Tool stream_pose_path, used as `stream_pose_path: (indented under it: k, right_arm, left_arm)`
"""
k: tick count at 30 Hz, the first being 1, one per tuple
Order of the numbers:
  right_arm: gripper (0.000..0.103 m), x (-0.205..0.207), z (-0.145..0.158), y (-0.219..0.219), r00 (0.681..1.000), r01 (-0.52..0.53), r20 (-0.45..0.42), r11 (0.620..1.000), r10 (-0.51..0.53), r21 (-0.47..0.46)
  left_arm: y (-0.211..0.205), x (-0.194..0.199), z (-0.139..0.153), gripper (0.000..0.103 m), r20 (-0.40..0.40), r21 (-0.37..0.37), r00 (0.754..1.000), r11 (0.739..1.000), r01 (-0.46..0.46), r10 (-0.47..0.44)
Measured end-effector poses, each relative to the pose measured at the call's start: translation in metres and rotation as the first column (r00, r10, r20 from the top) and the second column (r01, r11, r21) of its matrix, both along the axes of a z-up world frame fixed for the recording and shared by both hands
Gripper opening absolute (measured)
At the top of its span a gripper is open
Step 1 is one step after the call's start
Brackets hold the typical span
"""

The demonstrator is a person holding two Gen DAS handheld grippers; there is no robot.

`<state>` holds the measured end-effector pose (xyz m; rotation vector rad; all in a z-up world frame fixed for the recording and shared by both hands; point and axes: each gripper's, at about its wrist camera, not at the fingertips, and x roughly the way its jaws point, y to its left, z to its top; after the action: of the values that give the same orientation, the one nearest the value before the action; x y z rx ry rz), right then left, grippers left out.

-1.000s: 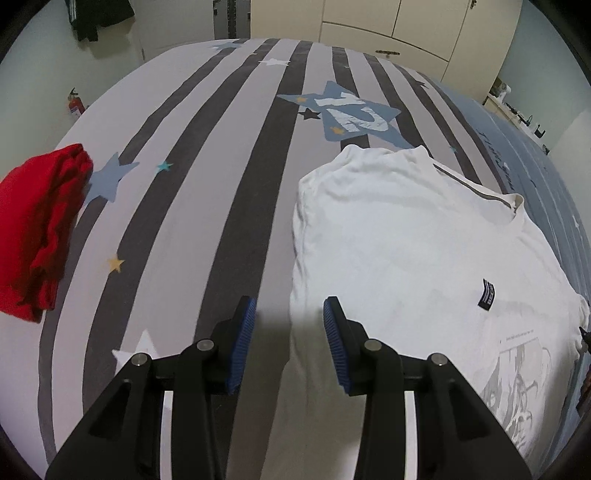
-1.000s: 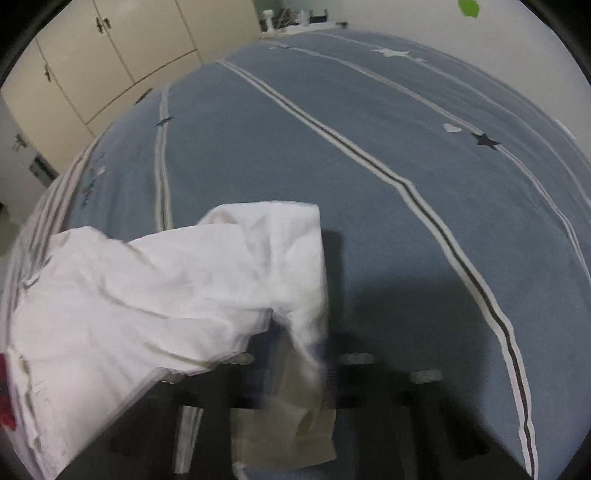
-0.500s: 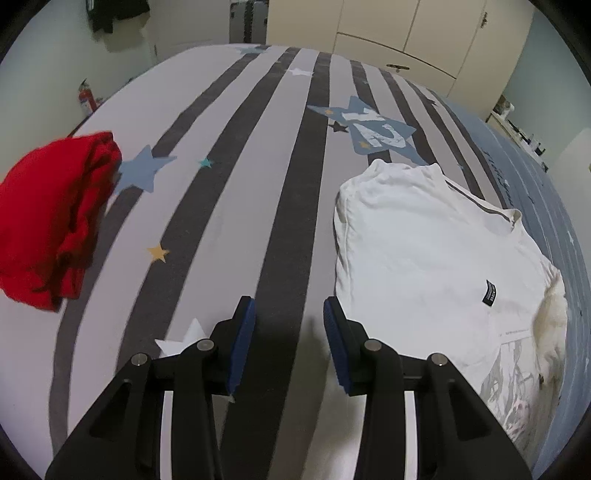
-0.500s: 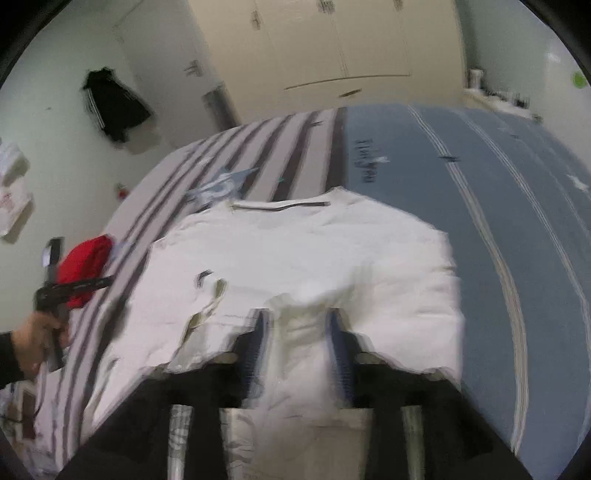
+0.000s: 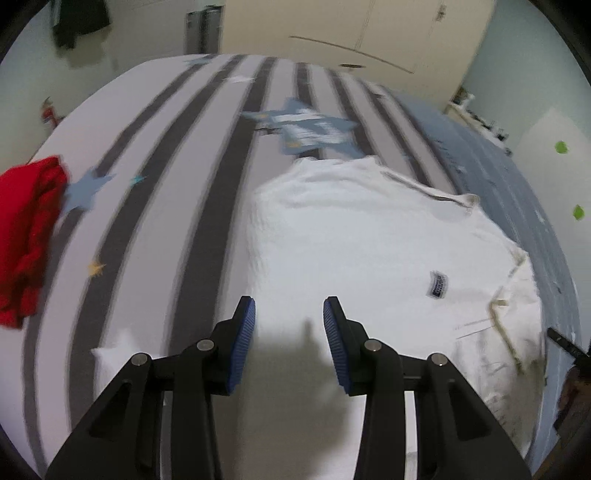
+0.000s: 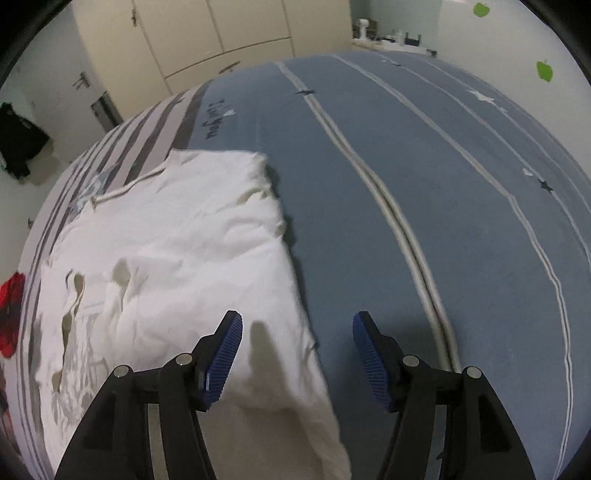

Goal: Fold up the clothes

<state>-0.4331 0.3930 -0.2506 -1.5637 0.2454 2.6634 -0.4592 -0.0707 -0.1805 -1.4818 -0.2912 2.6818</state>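
Observation:
A white T-shirt (image 5: 369, 251) lies flat on the bed, collar toward the far end, with a small dark label (image 5: 437, 284) on it. Its right side is folded inward over the body, leaving a straight right edge (image 6: 291, 258). My left gripper (image 5: 289, 314) hovers open over the shirt's left edge, with nothing between its blue pads. Above the shirt's lower right edge, my right gripper (image 6: 295, 325) stands open and empty; the left pad is over the cloth and the right pad over the blue cover.
The bed cover (image 5: 166, 166) has grey and white stripes with stars on the left and is blue (image 6: 406, 166) on the right. A crumpled red garment (image 5: 26, 229) lies at the left edge. Cream wardrobe doors (image 6: 221, 33) stand beyond the bed.
My right gripper let go of the white sleeve it carried over the shirt, opened, and drew back to the right edge. The left gripper swung left, then back over the shirt, still open.

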Motion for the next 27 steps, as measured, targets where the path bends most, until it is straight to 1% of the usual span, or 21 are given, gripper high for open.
stream_pose_path:
  k: [2,3,5,6,7,8,10,13,15,17,19,21,25,27]
  right_arm:
    - [0.059,0.005,-0.004,-0.011,1.000,-0.018,0.015,0.999,0.018,0.027]
    - [0.059,0.007,-0.011,-0.012,0.999,-0.024,0.029,0.999,0.024,0.023]
    - [0.055,0.007,-0.025,-0.009,0.997,-0.034,0.065,0.999,0.032,0.029]
    - [0.047,0.009,-0.032,-0.010,0.996,-0.052,0.077,0.998,0.048,0.044]
    - [0.045,0.012,-0.039,-0.011,0.994,-0.069,0.087,0.996,0.064,0.058]
    - [0.045,0.014,-0.039,-0.011,0.995,-0.076,0.075,0.995,0.071,0.060]
    - [0.043,0.021,-0.040,-0.006,0.995,-0.066,0.071,0.997,0.063,0.036]
    - [0.043,0.033,-0.038,-0.001,0.996,-0.063,0.068,0.998,0.062,0.012]
    - [0.043,0.038,-0.037,0.002,0.996,-0.062,0.062,0.998,0.062,-0.006]
    - [0.043,0.040,-0.035,0.006,0.997,-0.060,0.048,0.998,0.061,-0.022]
    - [0.044,0.043,-0.024,0.013,0.999,-0.048,0.022,0.998,0.048,-0.042]
    - [0.044,0.047,-0.019,0.018,0.999,-0.047,0.005,0.998,0.048,-0.043]
    - [0.044,0.055,-0.022,0.019,0.996,-0.087,0.012,0.996,0.087,0.006]
    - [0.044,0.059,-0.026,0.019,0.994,-0.108,0.023,0.994,0.108,0.023]
  left_arm:
    - [0.020,-0.008,0.000,0.035,-0.010,0.009,1.000,1.000,0.022,-0.022]
    - [0.030,-0.013,0.000,0.035,-0.012,0.019,1.000,0.999,0.028,-0.028]
    - [0.045,-0.019,-0.003,0.035,-0.017,0.024,0.999,0.999,0.037,-0.036]
    - [0.051,-0.023,-0.004,0.035,-0.018,0.021,0.999,0.999,0.038,-0.037]
    - [0.057,-0.026,-0.006,0.035,-0.016,0.021,0.999,0.999,0.037,-0.037]
    - [0.062,-0.030,-0.007,0.035,-0.015,0.022,0.999,0.999,0.037,-0.036]
    - [0.075,-0.036,-0.009,0.035,-0.014,0.026,0.999,0.999,0.042,-0.042]
    - [0.104,-0.045,-0.009,0.035,-0.024,0.040,0.996,0.996,0.081,-0.081]
    - [0.132,-0.054,-0.009,0.035,-0.023,0.062,0.991,0.989,0.135,-0.134]
    - [0.164,-0.064,-0.010,0.035,-0.023,0.088,0.980,0.976,0.199,-0.198]
    - [0.203,-0.076,-0.008,0.035,-0.038,0.118,0.960,0.953,0.279,-0.276]
    - [0.243,-0.088,-0.007,0.035,-0.045,0.141,0.938,0.927,0.346,-0.344]
    - [0.315,-0.113,-0.006,0.035,-0.049,0.194,0.897,0.877,0.440,-0.439]
    - [0.346,-0.121,-0.008,0.035,-0.048,0.205,0.876,0.854,0.479,-0.480]
